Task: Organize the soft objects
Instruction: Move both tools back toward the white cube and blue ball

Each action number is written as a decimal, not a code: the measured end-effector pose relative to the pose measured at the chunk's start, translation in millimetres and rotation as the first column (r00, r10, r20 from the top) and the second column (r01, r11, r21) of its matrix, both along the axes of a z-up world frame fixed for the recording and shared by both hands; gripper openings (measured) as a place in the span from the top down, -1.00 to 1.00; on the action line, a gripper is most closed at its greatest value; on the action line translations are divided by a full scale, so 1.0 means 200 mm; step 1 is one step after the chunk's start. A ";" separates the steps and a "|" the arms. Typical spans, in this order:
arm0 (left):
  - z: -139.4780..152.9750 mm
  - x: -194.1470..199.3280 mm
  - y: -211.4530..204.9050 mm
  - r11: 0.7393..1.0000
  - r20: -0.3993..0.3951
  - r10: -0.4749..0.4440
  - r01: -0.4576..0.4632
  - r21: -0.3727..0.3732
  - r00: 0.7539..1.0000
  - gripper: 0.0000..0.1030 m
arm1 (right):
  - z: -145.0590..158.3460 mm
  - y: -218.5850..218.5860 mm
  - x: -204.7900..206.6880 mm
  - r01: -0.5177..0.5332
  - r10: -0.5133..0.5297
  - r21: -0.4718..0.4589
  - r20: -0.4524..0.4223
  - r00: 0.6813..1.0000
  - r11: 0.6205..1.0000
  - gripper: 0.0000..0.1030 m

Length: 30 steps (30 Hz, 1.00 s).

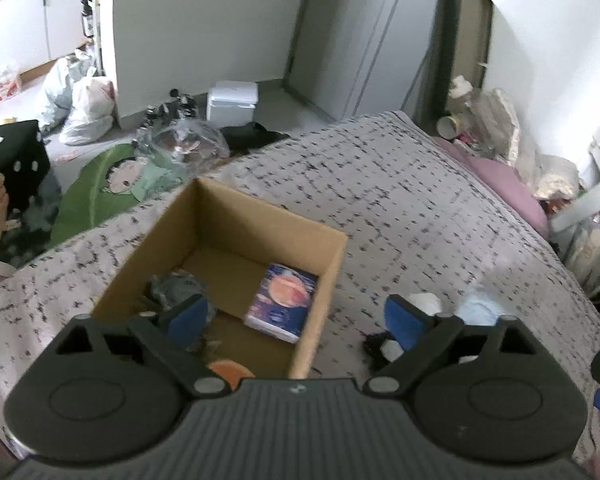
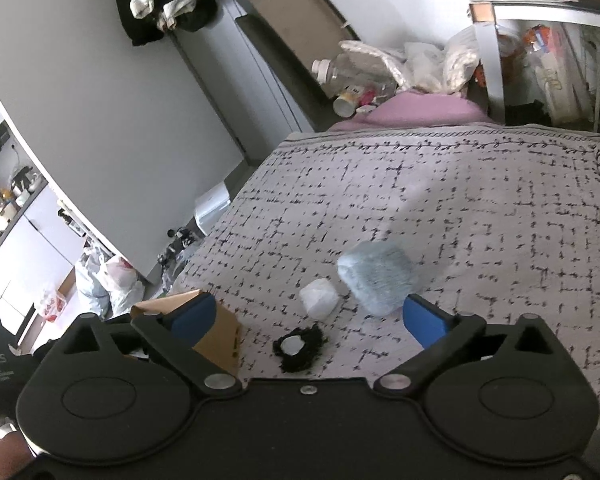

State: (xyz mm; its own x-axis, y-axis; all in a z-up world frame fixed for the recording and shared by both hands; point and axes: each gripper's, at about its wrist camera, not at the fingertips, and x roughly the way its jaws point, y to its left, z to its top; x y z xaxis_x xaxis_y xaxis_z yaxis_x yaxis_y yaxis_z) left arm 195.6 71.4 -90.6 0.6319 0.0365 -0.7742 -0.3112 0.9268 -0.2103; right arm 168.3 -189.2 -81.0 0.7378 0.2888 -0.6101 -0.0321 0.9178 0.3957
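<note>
An open cardboard box [image 1: 320,280] stands on the patterned bedspread [image 1: 420,200]. Inside lie a purple tissue pack with an orange planet [image 1: 283,301], a grey soft thing [image 1: 172,288] and an orange thing [image 1: 230,370]. My left gripper [image 1: 296,316] is open and empty above the box's near right corner. Right of the box lie a fluffy light-blue block [image 2: 376,278], a small white soft lump [image 2: 319,299] and a black fuzzy piece with a white centre [image 2: 299,347]. My right gripper [image 2: 310,316] is open and empty just above these three. The box corner [image 2: 216,336] shows at its left finger.
The bedspread [image 2: 460,200] stretches far and right, with a pink pillow [image 2: 416,108] at its head. The floor left of the bed holds bags [image 1: 88,108], a white container [image 1: 232,100] and clutter. A desk [image 2: 540,8] stands at the far right.
</note>
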 end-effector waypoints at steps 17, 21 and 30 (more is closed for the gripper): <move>0.09 0.06 -0.34 0.990 0.089 -0.142 0.141 0.025 0.986 -0.99 | -0.17 -0.33 0.05 0.052 -0.048 0.125 -0.033 0.998 0.991 -1.00; 0.04 0.10 -0.38 0.991 0.047 -0.135 0.134 0.028 0.990 -0.99 | -0.23 -0.33 0.08 0.028 -0.021 0.170 -0.044 0.999 0.985 -1.00; -0.11 0.15 -0.48 0.980 -0.032 -0.189 0.190 0.049 0.981 -0.99 | -0.34 -0.39 0.16 0.018 0.010 0.300 -0.092 0.996 0.954 -0.83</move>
State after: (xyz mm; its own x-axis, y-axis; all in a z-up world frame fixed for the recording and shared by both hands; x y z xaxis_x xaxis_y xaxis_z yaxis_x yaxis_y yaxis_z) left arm 226.6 -25.4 -111.8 0.6097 -0.0417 -0.7916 -0.1338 0.9789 -0.1546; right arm 200.5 -267.0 -149.4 0.6850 0.4657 -0.5603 0.0207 0.7563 0.6539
